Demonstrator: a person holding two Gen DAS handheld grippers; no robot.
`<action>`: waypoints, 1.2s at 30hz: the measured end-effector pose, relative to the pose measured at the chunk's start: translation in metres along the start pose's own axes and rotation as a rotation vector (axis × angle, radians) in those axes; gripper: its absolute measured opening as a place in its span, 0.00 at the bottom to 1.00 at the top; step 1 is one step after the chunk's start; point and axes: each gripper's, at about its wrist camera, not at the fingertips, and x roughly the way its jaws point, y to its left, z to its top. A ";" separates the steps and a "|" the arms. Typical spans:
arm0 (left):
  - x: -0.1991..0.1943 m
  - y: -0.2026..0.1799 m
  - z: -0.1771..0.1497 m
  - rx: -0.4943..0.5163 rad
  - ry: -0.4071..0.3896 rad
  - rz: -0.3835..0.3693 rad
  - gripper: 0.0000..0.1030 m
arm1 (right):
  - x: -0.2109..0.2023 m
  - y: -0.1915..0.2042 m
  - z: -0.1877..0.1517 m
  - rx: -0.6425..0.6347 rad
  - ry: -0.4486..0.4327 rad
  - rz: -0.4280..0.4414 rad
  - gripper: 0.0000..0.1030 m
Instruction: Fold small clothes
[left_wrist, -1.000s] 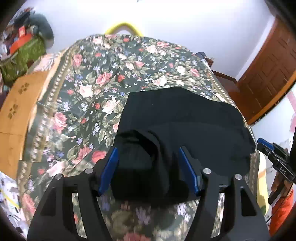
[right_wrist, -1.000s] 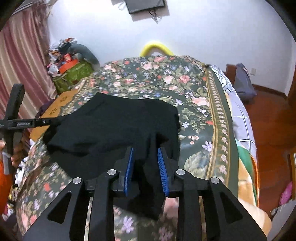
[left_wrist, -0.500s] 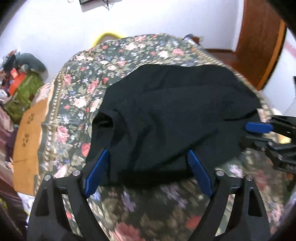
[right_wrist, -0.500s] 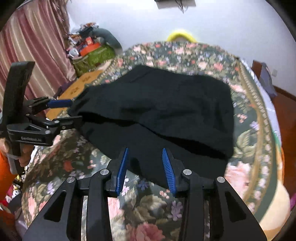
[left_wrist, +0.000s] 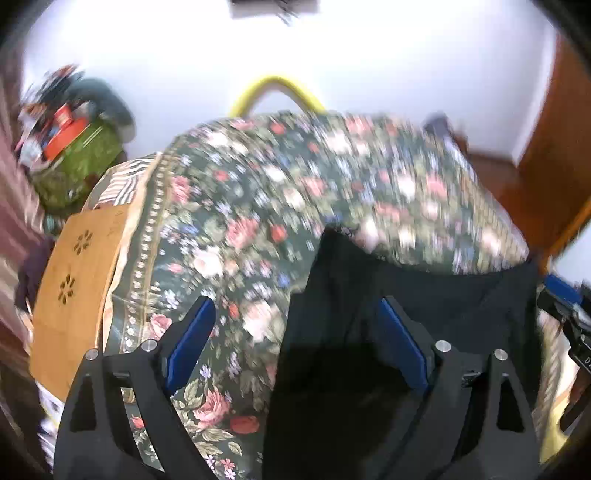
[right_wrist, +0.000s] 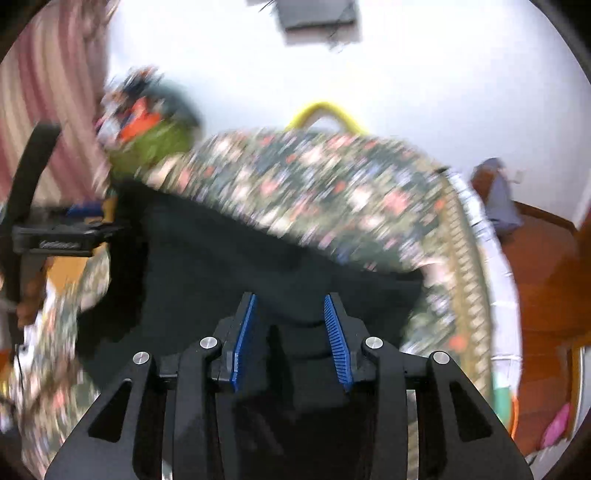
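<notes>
Both grippers pulled back, jaws opening, off the black cloth (left_wrist: 424, 291) at the bed's (left_wrist: 258, 206) near edge; blurred: left gripper (left_wrist: 295, 332) wide, right gripper (right_wrist: 290, 325) narrower.

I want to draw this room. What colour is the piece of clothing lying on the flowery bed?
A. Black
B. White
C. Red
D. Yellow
A: the garment spread on the floral bedspread is plain black in both wrist views.

lettering on left gripper (right_wrist: 61, 238) seems blurred, unreadable.
</notes>
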 end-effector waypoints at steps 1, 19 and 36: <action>-0.005 0.006 0.000 -0.018 -0.010 -0.008 0.87 | -0.010 -0.005 0.003 0.031 -0.027 0.011 0.43; 0.028 0.036 -0.092 -0.139 0.226 -0.203 0.88 | -0.031 -0.042 -0.075 0.115 0.085 -0.036 0.72; 0.041 -0.025 -0.091 -0.067 0.219 -0.395 0.22 | 0.029 -0.028 -0.077 0.183 0.136 0.077 0.31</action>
